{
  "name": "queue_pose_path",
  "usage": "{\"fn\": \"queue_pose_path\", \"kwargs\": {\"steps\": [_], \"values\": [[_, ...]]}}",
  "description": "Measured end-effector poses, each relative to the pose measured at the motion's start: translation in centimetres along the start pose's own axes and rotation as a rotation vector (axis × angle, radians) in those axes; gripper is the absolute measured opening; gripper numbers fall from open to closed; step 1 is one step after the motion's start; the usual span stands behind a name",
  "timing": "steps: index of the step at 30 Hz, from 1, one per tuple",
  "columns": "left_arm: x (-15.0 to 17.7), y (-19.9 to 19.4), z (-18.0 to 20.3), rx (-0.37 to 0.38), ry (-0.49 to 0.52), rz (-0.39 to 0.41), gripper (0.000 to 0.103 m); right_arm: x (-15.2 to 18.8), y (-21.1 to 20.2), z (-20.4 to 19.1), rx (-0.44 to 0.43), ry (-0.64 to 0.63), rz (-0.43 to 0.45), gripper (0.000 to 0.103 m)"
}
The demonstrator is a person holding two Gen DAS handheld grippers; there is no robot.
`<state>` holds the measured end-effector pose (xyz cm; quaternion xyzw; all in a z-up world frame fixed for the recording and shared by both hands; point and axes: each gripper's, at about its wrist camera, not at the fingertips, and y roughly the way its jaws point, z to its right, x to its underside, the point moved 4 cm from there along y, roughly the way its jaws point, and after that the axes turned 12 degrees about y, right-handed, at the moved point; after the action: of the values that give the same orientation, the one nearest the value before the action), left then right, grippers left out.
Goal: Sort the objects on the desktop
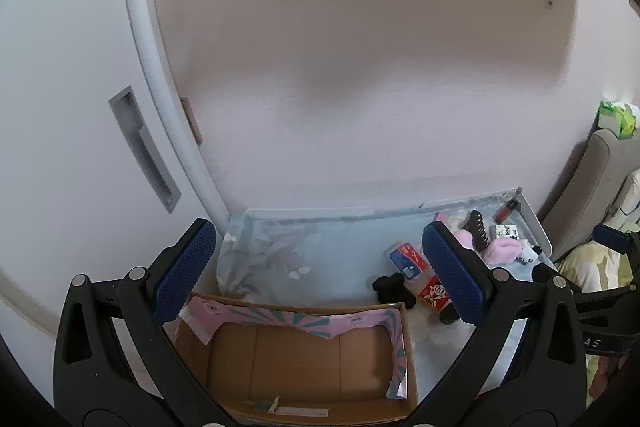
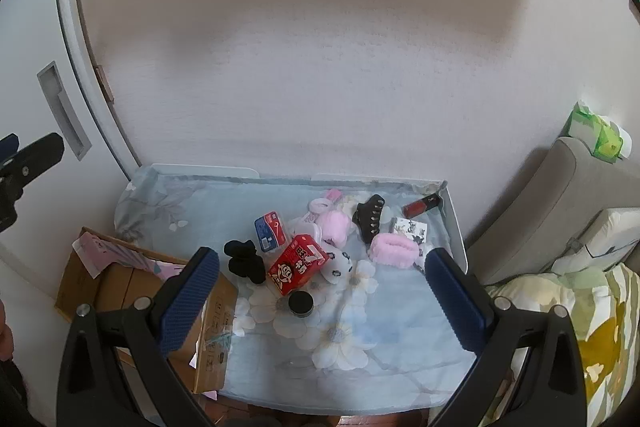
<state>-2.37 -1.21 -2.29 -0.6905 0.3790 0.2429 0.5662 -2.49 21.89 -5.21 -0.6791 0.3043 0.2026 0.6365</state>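
Note:
An open cardboard box (image 1: 296, 359) stands at the left end of a small table (image 2: 360, 347) with a floral cloth; it also shows in the right wrist view (image 2: 120, 291). My left gripper (image 1: 320, 275) is open and empty above the box. My right gripper (image 2: 320, 303) is open and empty above the table's front. On the cloth lie a red snack box (image 2: 298, 265), a black sock bundle (image 2: 246, 261), a blue card pack (image 2: 270, 231), a black round jar (image 2: 301, 303), a white plush (image 2: 340, 263), pink fluffy items (image 2: 394, 249), a black hair claw (image 2: 368, 217) and a red lipstick (image 2: 422, 205).
A white wall stands right behind the table. A white door with a recessed handle (image 2: 64, 111) is at the left. A grey cushioned seat (image 2: 560, 203) and bedding (image 2: 592, 327) lie to the right. A green tissue pack (image 2: 600, 133) sits on the seat top.

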Motion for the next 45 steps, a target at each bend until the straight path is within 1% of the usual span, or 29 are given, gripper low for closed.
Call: {"fn": "queue_pose_path", "kwargs": {"steps": [4,10,14,16,21,24,26,30,31,33,36,41,43,45], "values": [[0.0,-0.2,-0.2,-0.030,-0.007,0.004,0.103,0.1,-0.1,-0.2,0.003,0.001,0.002,0.102],[0.0,-0.4,0.0,-0.033,-0.015,0.006,0.103,0.0,-0.3,-0.3,0.003,-0.003,0.011,0.102],[0.0,-0.3,0.3,-0.051,-0.025,-0.002,0.103,-0.2,-0.2,0.1,-0.015,0.024,-0.005,0.102],[0.0,-0.3,0.4,-0.059,-0.025,-0.002,0.103,-0.4,-0.3,0.2,-0.033,0.036,0.005,0.102],[0.2,-0.1,0.6,-0.081,-0.032,-0.019,0.103,-0.7,-1.2,-0.6,0.006,-0.018,0.086,0.102],[0.3,0.2,0.3,-0.081,-0.054,-0.027,0.103,-0.6,-1.0,-1.4,0.062,-0.080,0.091,0.102],[0.4,0.4,0.3,-0.073,-0.055,-0.031,0.103,-0.3,-0.9,-1.7,0.084,-0.098,0.097,0.102],[0.6,0.8,0.3,-0.083,-0.052,-0.051,0.103,0.3,-0.6,-1.8,0.084,-0.123,0.094,0.102],[0.6,0.9,0.2,-0.079,-0.058,-0.056,0.103,0.6,-0.6,-1.8,0.080,-0.126,0.087,0.102],[0.7,1.0,0.2,-0.070,-0.066,-0.057,0.103,0.7,-0.7,-1.8,0.021,-0.116,0.070,0.102],[0.8,1.1,0.1,-0.057,-0.073,-0.055,0.103,0.7,-0.7,-1.3,-0.082,-0.044,0.031,0.102],[0.9,1.4,0.1,-0.048,-0.075,-0.075,0.103,0.6,-0.6,-1.2,-0.085,-0.026,0.028,0.102],[1.3,1.4,-0.3,-0.064,-0.094,-0.083,0.103,0.6,-0.7,-1.2,-0.092,-0.016,0.031,0.102],[1.5,1.0,-0.8,-0.090,-0.110,-0.068,0.103,0.6,-0.8,-1.1,-0.088,-0.020,0.038,0.102]]}}
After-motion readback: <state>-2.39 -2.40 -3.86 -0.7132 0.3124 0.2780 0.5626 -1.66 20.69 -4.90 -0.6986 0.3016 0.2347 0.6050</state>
